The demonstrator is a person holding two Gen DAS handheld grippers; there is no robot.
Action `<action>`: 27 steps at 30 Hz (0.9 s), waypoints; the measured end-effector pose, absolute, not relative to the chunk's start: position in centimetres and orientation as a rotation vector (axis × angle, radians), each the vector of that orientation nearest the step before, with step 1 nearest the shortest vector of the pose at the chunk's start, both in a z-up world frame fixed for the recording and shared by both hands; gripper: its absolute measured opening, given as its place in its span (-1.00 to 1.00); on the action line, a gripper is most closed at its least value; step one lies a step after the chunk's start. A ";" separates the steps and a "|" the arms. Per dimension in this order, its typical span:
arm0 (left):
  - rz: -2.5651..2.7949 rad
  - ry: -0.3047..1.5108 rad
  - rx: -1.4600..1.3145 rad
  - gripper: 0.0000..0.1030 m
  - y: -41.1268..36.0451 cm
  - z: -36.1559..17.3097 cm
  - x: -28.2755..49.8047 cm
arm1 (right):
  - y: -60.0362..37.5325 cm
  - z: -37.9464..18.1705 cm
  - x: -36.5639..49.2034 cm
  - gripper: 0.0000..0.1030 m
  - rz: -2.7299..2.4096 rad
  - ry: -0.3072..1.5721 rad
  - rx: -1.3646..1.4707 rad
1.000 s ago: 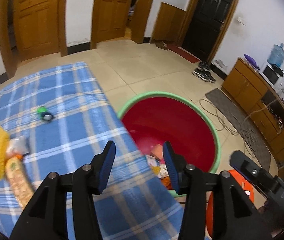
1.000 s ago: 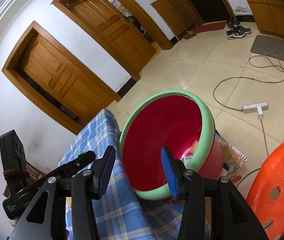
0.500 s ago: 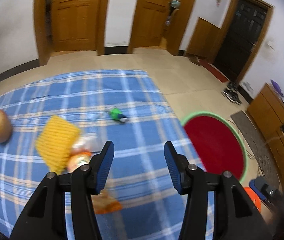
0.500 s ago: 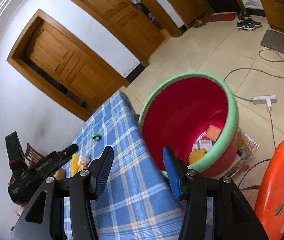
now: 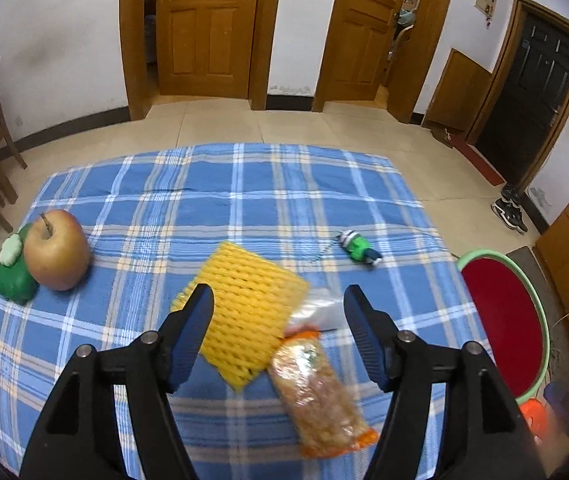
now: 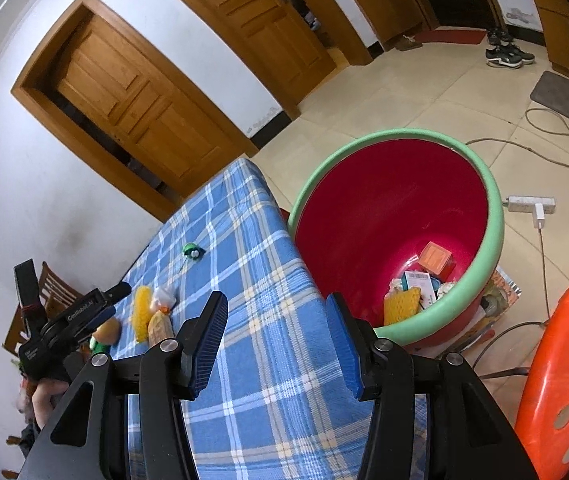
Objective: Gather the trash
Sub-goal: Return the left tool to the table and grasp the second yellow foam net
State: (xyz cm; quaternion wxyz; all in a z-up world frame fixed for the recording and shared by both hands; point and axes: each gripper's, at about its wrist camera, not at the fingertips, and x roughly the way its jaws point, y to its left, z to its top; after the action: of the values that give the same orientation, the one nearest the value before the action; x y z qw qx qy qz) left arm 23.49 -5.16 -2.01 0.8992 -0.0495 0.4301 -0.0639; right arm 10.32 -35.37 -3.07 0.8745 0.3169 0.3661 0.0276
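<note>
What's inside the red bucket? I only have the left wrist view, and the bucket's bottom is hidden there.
Observer: The red bucket already holds trash: an orange box, a barcode-labelled packet and a yellow foam net.
Operator: And the right claw?
Observer: The right claw is open and empty, above the plaid tablecloth beside the bucket.
Operator: Anything on the floor past the bucket?
Observer: A white power strip lies there, with a plug in it.
</note>
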 end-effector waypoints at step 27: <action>-0.208 0.909 -0.222 -0.80 -2.8 -5.2 24.0 | -35.4 -3.9 9.6 0.02 0.030 0.790 0.640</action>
State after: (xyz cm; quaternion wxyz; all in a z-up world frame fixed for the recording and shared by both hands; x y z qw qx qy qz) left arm 23.96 -2.79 -5.16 0.8873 -0.1068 0.4373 -0.0998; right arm 9.61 -35.42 -3.85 0.8736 0.3062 0.3780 0.0144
